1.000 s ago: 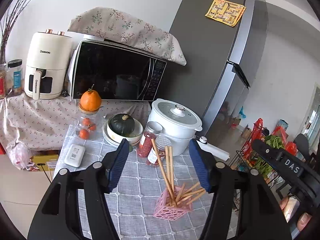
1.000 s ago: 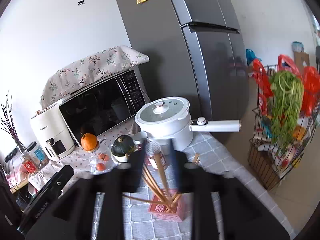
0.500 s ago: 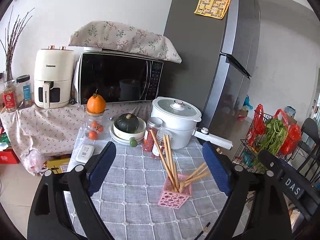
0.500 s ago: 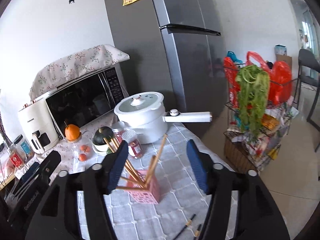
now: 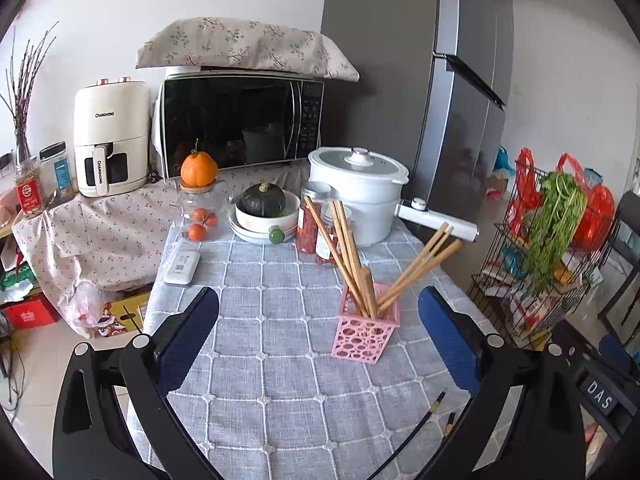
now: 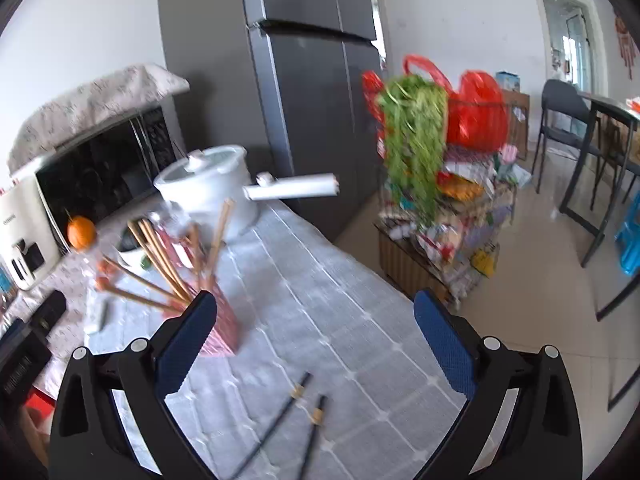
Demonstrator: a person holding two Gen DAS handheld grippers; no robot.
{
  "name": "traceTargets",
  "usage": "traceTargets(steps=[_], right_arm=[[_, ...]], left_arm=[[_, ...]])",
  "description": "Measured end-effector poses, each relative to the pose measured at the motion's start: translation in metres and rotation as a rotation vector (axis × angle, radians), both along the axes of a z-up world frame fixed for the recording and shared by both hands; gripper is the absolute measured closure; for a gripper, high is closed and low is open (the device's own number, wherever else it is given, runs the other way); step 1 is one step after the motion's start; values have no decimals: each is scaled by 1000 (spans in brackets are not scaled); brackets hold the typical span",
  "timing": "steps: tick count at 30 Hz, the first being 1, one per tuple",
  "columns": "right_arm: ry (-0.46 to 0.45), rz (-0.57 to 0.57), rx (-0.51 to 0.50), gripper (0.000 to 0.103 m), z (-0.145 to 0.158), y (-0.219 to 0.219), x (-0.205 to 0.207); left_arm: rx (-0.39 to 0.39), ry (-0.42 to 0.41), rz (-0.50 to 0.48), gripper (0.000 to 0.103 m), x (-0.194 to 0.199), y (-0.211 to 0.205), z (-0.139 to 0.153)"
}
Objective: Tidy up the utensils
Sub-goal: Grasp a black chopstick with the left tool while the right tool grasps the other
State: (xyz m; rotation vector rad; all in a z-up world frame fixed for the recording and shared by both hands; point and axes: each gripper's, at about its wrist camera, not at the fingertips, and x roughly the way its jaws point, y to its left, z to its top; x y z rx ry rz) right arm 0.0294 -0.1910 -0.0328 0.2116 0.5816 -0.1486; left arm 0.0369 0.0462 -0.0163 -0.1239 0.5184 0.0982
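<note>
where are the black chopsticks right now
The black chopsticks lie flat on the grey tablecloth, between the right gripper's open fingers, nearer the camera than the pink holder.

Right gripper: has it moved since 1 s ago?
Yes. The right gripper has pulled back from the pink holder, which sat between its fingers and now lies left of them, and swung right: the fridge has shifted left in view.

Grey checked tablecloth [image 5: 280, 360] on table: pink holder [image 5: 365, 336], black chopsticks [image 6: 280, 416], white pot [image 5: 356, 188].
</note>
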Motion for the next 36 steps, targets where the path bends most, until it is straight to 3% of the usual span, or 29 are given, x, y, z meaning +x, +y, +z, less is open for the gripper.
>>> traceTargets(steps=[4, 9, 15, 17, 19, 22, 26, 32, 36], right_arm=[[79, -7, 6, 7, -27, -13, -4], [246, -7, 75, 7, -68, -35, 1], [415, 8, 160, 7, -100, -52, 4], [452, 22, 194, 7, -107, -56, 3], [482, 30, 219, 7, -112, -58, 3], [522, 23, 277, 7, -120, -68, 2], [545, -1, 343, 7, -127, -80, 1], [576, -23, 385, 7, -135, -91, 1], [587, -33, 403, 7, -139, -92, 4]], left_arm=[[14, 51, -39, 7, 7, -10, -13], [55, 195, -136, 7, 29, -36, -44], [68, 504, -306, 7, 65, -74, -105], [27, 628, -375, 8, 76, -84, -129], [-8, 679, -390, 9, 81, -89, -142], [-21, 706, -426, 20, 88, -100, -150], [-17, 705, -461, 54, 99, -117, -159], [36, 709, -505, 68, 108, -138, -171], [63, 717, -523, 84, 108, -140, -185]])
